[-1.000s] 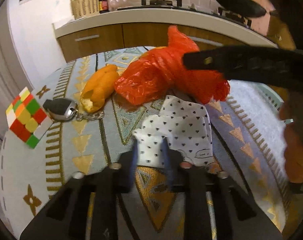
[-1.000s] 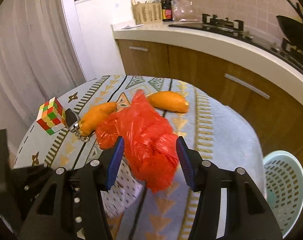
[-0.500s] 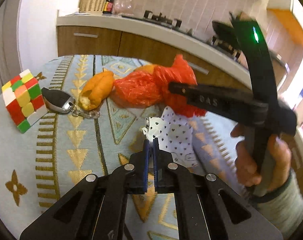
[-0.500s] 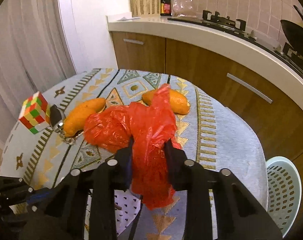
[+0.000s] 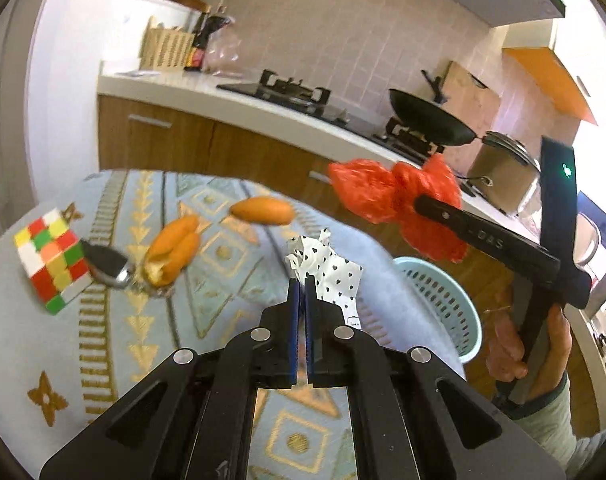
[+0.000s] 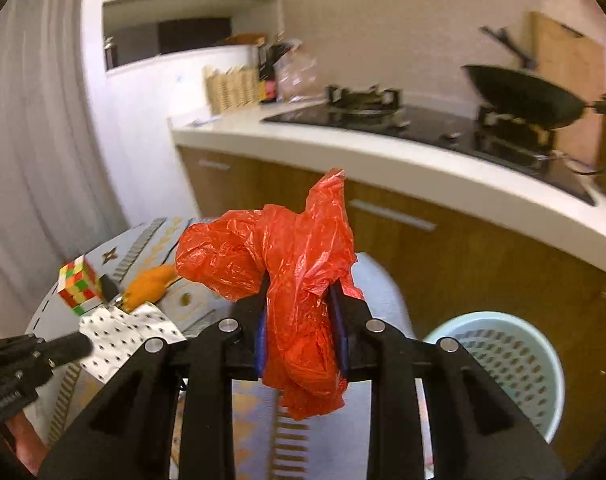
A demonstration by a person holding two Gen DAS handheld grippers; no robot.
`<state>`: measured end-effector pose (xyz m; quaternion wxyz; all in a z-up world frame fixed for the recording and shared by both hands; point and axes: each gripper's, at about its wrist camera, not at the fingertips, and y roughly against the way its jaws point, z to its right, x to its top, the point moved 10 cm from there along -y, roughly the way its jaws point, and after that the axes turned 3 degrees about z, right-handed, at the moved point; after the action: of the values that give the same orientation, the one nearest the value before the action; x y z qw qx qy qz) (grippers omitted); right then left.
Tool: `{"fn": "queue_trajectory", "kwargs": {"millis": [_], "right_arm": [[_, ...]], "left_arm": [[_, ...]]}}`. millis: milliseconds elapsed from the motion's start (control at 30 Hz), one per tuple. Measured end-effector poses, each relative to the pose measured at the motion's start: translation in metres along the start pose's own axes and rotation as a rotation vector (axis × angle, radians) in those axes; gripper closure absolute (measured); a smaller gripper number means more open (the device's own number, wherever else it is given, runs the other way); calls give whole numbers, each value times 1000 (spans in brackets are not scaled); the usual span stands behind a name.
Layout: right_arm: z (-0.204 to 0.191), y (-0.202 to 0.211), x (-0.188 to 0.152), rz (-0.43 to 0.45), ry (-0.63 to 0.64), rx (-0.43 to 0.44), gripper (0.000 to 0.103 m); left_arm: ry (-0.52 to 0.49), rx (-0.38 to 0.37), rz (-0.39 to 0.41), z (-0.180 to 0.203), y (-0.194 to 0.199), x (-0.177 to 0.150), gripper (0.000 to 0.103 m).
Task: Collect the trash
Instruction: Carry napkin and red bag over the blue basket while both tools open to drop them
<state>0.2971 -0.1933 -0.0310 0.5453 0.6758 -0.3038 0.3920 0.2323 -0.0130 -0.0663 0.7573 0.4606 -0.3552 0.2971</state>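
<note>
Trash here is two pieces, both lifted clear of the surface with its patterned cloth. On the left, the left claw is closed tight on the white paper with black hearts, which sticks up crumpled past its tips. To the right, the right claw is clamped on the red plastic bag, whose bunched film fills the gap between the blue pads and hangs below them. In the left wrist view a hand holds that claw's handle.

One container shows: a pale blue perforated basket, standing lower than the surface, off its right edge, in front of the wooden cabinet doors. Its inside looks bare as far as can be seen. The bag hangs up and to the left of it, not over its mouth.

Left on the cloth, from left to right: one colour cube, one black and silver car key touching it, one bitten orange bread roll just beside the key, and one whole roll further back. Nothing stands between the claws and the basket.
</note>
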Motion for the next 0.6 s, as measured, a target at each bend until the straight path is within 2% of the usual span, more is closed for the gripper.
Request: {"fn": "queue_trajectory", "kwargs": {"millis": [267,600], "right_arm": [[78,53,5,70,-90,-102,80],[168,95,-24,51,-215,-218,80]], "left_arm": [[-94,-47,24,55,-11,22,103],[-186,-139,21,139,-48,36,103]]}}
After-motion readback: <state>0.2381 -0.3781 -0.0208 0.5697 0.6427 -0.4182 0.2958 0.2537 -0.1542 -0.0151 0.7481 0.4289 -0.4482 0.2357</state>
